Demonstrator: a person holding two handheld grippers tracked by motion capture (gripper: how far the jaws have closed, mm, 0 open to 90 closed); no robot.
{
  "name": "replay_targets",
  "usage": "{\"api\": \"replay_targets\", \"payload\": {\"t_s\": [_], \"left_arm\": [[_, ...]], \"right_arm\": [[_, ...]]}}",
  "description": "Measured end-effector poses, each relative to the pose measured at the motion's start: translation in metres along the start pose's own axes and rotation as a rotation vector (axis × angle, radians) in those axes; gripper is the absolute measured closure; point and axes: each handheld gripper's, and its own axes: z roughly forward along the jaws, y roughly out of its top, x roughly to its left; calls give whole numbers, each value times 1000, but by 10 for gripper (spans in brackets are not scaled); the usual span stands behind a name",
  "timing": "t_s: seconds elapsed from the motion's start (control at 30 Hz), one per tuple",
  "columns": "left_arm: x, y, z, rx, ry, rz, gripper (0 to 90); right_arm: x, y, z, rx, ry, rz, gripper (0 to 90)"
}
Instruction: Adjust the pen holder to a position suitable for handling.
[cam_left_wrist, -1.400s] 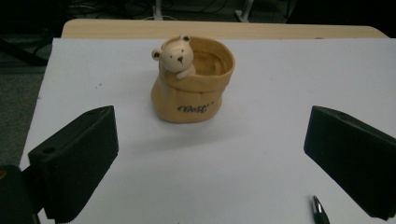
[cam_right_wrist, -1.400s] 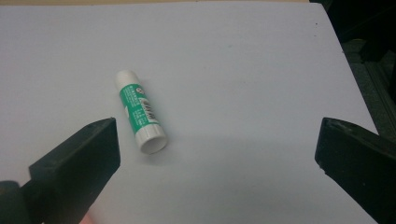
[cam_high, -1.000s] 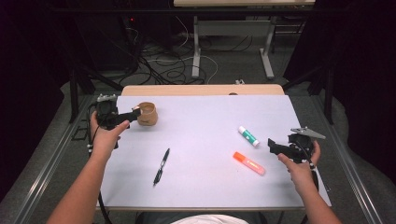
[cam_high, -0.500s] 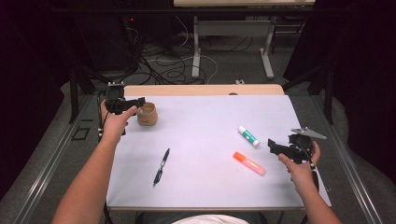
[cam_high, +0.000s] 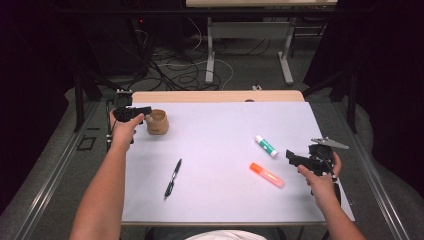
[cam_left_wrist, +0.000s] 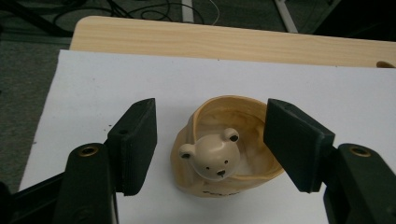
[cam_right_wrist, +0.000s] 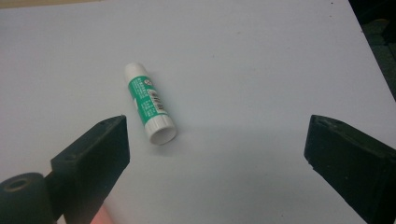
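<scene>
1. The white sheet (cam_high: 225, 145) is evenly and brightly lit; the surroundings are dark.
2. Shadows are soft and short.
3. The high view is slightly grainy.
4. Close jaws blur at the frame edges.

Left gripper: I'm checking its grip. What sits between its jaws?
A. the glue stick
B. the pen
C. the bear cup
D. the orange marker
C: in the left gripper view the bear cup stands between the jaws of the left gripper, which have just been closing but leave a gap on each side.
</scene>
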Motion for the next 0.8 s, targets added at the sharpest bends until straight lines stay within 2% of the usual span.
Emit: {"api": "replay_targets", "payload": {"t_s": [0.1, 0.2, 0.23, 0.37, 0.4, 0.53, 0.63, 0.67, 0.73, 0.8], "left_arm": [[2, 0, 4, 1, -16, -8, 363], [3, -1, 8, -2, -6, -21, 364], [4, -2, 10, 1, -6, -10, 371], [2, -5, 17, 24, -14, -23, 397], [1, -5, 19, 45, -20, -16, 400], [-4, -10, 30, 69, -13, -2, 414], [-5, -10, 31, 88, -2, 9, 421], [-7, -12, 33, 58, 21, 6, 437], [-5, -13, 33, 61, 24, 13, 477], [-2, -15, 34, 72, 22, 3, 505]], "right_arm": [[0, 0, 1, 8, 4, 20, 64], [-2, -1, 2, 11, 9, 19, 64], [-2, -1, 2, 15, 11, 29, 64], [-2, -1, 3, 20, 13, 34, 65], [-2, -1, 3, 20, 13, 35, 65], [-2, -2, 3, 22, 14, 35, 66], [-3, -2, 3, 22, 17, 32, 70], [-3, -2, 3, 23, 19, 31, 74], [-3, -2, 3, 24, 20, 31, 74], [-3, -2, 3, 28, 23, 32, 75]]}}
